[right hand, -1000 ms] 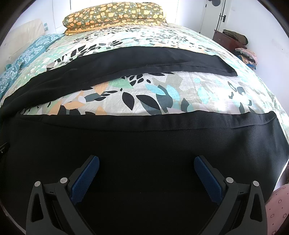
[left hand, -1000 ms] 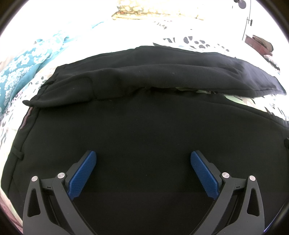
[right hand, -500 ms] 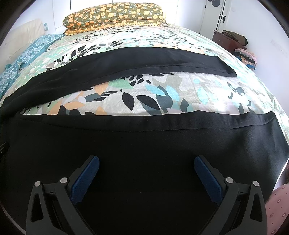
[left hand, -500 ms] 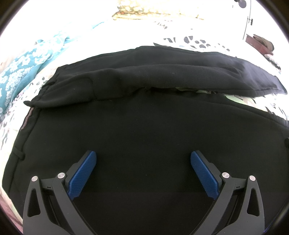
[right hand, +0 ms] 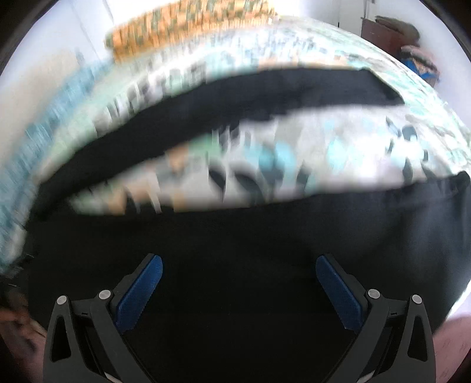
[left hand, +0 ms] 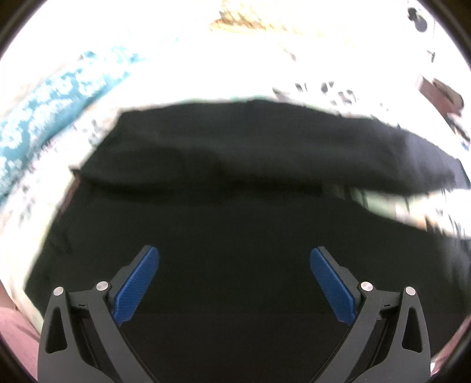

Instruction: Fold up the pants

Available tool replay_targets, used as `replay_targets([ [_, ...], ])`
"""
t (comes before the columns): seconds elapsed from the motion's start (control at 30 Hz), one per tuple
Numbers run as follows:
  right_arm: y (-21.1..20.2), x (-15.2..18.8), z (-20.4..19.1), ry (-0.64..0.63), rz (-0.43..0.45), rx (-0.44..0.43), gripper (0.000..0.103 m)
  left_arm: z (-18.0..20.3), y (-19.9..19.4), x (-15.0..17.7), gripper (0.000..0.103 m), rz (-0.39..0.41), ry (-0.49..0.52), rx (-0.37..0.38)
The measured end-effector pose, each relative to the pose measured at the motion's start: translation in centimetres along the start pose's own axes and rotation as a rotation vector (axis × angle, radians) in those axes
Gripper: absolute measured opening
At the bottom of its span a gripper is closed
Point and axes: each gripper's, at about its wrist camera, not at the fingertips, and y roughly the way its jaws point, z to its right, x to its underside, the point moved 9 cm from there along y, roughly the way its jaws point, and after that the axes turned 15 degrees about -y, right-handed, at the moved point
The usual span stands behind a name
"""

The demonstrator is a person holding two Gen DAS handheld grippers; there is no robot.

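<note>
Black pants [left hand: 235, 206] lie spread on a bed with a leaf-patterned cover [right hand: 294, 153]. In the left wrist view the waist end fills the frame, with the far leg [left hand: 294, 147] running to the right. In the right wrist view the near leg [right hand: 235, 250] lies under the gripper and the far leg [right hand: 235, 100] stretches across behind it. My left gripper [left hand: 234, 259] is open and empty above the waist part. My right gripper [right hand: 238, 266] is open and empty above the near leg. Both views are motion-blurred.
A teal patterned pillow [left hand: 44, 117] lies at the left of the bed. Orange-patterned pillows [right hand: 188, 26] sit at the head. A dark wooden cabinet [right hand: 382, 32] with clothes on it stands at the far right by the wall.
Both grippers have pulled back and shifted, so the pants sit lower and smaller in view and the frames are now blurred. Both jaws stay open. The pants have not moved.
</note>
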Motion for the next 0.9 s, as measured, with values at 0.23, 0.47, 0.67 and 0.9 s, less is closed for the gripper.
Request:
replay_targets([
  [0.23,-0.9,-11.4,16.6,-0.004,0.077,0.114,0.103,-2.9,6.0,-1.1,0.103,-0.033,-0.078,-0.105],
  [0.47,7.0,-15.7,27.8,-0.163,-0.161,0.267,0.103,-3.1,6.6,-1.2,0.103,0.039,-0.098,-0.083],
  [0.67,11.4,-19.3,28.7,-0.074,-0.056,0.203,0.103,-2.9,6.6,-0.8,0.103,0.064,-0.085,-0.103],
  [0.9,13.4,-18.3,30.1,0.143,-0.122,0.138,0.007,-2.8,6.6,-0.8,0.102,0.075,-0.081,-0.112],
])
